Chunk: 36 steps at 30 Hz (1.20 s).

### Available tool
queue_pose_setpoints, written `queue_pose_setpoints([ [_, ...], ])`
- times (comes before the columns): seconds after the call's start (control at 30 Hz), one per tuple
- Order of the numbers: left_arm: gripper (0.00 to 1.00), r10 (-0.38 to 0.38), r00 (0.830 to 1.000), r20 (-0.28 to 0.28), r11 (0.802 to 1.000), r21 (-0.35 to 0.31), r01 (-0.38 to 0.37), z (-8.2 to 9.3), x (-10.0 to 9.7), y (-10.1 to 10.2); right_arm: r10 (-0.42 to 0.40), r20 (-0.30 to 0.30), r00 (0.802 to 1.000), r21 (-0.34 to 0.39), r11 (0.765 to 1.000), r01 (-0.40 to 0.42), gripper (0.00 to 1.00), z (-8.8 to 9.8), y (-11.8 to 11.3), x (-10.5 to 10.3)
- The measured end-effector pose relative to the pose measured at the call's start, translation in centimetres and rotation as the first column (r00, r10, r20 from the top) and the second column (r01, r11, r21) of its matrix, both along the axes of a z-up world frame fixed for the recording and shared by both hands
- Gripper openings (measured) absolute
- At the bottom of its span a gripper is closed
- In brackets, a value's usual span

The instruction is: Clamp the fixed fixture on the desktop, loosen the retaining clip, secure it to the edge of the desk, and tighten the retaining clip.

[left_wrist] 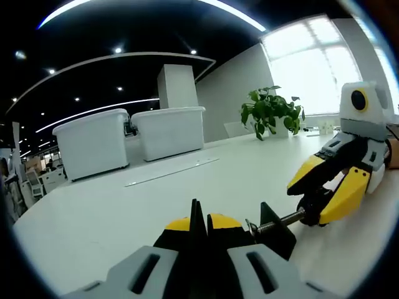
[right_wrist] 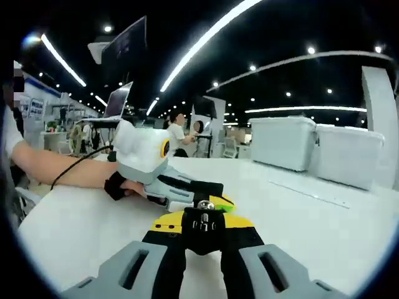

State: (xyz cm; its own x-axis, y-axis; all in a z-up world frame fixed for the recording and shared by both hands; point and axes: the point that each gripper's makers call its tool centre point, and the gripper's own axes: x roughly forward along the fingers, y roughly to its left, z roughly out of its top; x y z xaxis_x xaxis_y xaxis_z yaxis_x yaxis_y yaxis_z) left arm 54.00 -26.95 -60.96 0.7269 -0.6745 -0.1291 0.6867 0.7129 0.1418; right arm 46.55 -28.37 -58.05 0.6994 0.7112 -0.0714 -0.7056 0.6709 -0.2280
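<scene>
Here the fixture, a small black clamp with a threaded screw, lies on the white desk, caught from 2 sides. The left gripper has its jaws closed on the clamp's black body. The right gripper, reaching in from the far side, has its yellow-tipped jaws pinched around the knob at the screw's outer end. The screw's long axis runs straight from one gripper to the other, roughly level with the desk. Judging by this, loosening means twisting the right gripper about that axis. No desk edge lies close by.
</scene>
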Motion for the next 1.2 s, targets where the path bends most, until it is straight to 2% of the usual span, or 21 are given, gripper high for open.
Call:
queue_pose_setpoints([
  [0.1, 0.07, 0.001, 1.000, 0.000, 1.000, 0.000, -0.001, 0.0, -0.1, 0.0, -0.014, 0.066, 0.998, -0.066, 0.998, 0.019, 0.20, 0.0, 0.1, -0.1],
  [0.17, 0.07, 0.001, 1.000, 0.001, 1.000, 0.000, -0.001, 0.0, -0.1, 0.0, -0.024, 0.154, 0.988, -0.158, 0.986, 0.048, 0.20, 0.0, 0.2, -0.2],
  [0.23, 0.07, 0.001, 1.000, 0.000, 1.000, 0.000, -0.001, 0.0, -0.1, 0.0, -0.023, 0.256, 0.966, -0.272, 0.958, 0.095, 0.20, 0.0, 0.6, -0.4],
  [0.27, 0.07, 0.000, 1.000, 0.001, 1.000, 0.000, 0.000, 0.0, -0.1, 0.0, -0.005, 0.315, 0.949, -0.340, 0.933, 0.118, 0.20, -0.1, 0.8, -0.6],
  [0.37, 0.07, 0.000, 1.000, 0.000, 1.000, 0.000, 0.000, 0.0, -0.2, 0.0, 0.023, 0.396, 0.918, -0.440, 0.882, 0.168, 0.20, -0.5, 1.1, -1.0],
  [0.4, 0.07, 0.000, 1.000, 0.000, 1.000, 0.000, 0.000, 0.0, -0.2, 0.0, 0.016, 0.385, 0.923, -0.425, 0.890, 0.162, 0.20, -0.5, 1.1, -1.0],
  [0.5, 0.07, -0.001, 1.000, 0.000, 1.000, -0.001, 0.001, 0.0, -0.2, 0.0, 0.019, 0.386, 0.922, -0.426, 0.891, 0.160, 0.20, -0.6, 1.1, -1.3],
  [0.63, 0.07, -0.002, 1.000, -0.001, 1.000, -0.001, 0.002, 0.0, -0.2, 0.0, 0.051, 0.435, 0.899, -0.494, 0.848, 0.191, 0.20, -0.8, 1.3, -1.6],
  [0.73, 0.07, -0.003, 1.000, 0.000, 1.000, 0.000, 0.003, 0.0, -0.3, 0.0, 0.102, 0.491, 0.865, -0.580, 0.779, 0.237, 0.20, -1.0, 1.5, -1.9],
  [0.77, 0.07, -0.002, 1.000, -0.001, 1.000, -0.001, 0.002, 0.0, -0.3, 0.0, 0.091, 0.482, 0.872, -0.570, 0.788, 0.233, 0.20, -0.9, 1.3, -1.4],
  [0.8, 0.07, -0.002, 1.000, -0.001, 1.000, -0.001, 0.002, 0.0, -0.3, 0.0, 0.093, 0.483, 0.870, -0.573, 0.785, 0.234, 0.20, -0.8, 1.2, -1.4],
  [1.03, 0.07, -0.002, 1.000, 0.000, 1.000, 0.000, 0.002, 0.0, -0.3, 0.0, 0.107, 0.515, 0.850, -0.604, 0.749, 0.272, 0.21, -0.9, 1.3, -1.5],
  [1.07, 0.07, -0.002, 1.000, 0.000, 1.000, -0.001, 0.002, 0.0, -0.3, 0.0, 0.101, 0.516, 0.851, -0.601, 0.750, 0.276, 0.22, -0.8, 1.3, -1.5],
  [1.1, 0.07, -0.002, 1.000, 0.000, 1.000, 0.000, 0.002, 0.0, -0.3, 0.0, 0.079, 0.519, 0.851, -0.579, 0.765, 0.282, 0.25, -0.6, 1.2, -1.5],
  [1.13, 0.07, -0.002, 1.000, 0.000, 1.000, 0.000, 0.002, 0.0, -0.3, 0.0, 0.041, 0.490, 0.871, -0.500, 0.832, 0.242, 0.30, 0.0, 1.4, -1.7],
  [1.17, 0.07, -0.003, 1.000, 0.001, 1.000, 0.000, 0.003, 0.0, -0.3, 0.0, 0.030, 0.432, 0.902, -0.416, 0.893, 0.169, 0.36, 0.3, 1.9, -2.2],
  [1.2, 0.07, -0.003, 1.000, 0.001, 1.000, 0.000, 0.003, 0.0, -0.3, 0.0, 0.002, 0.372, 0.928, -0.332, 0.934, 0.130, 0.39, 0.7, 1.9, -2.3],
])
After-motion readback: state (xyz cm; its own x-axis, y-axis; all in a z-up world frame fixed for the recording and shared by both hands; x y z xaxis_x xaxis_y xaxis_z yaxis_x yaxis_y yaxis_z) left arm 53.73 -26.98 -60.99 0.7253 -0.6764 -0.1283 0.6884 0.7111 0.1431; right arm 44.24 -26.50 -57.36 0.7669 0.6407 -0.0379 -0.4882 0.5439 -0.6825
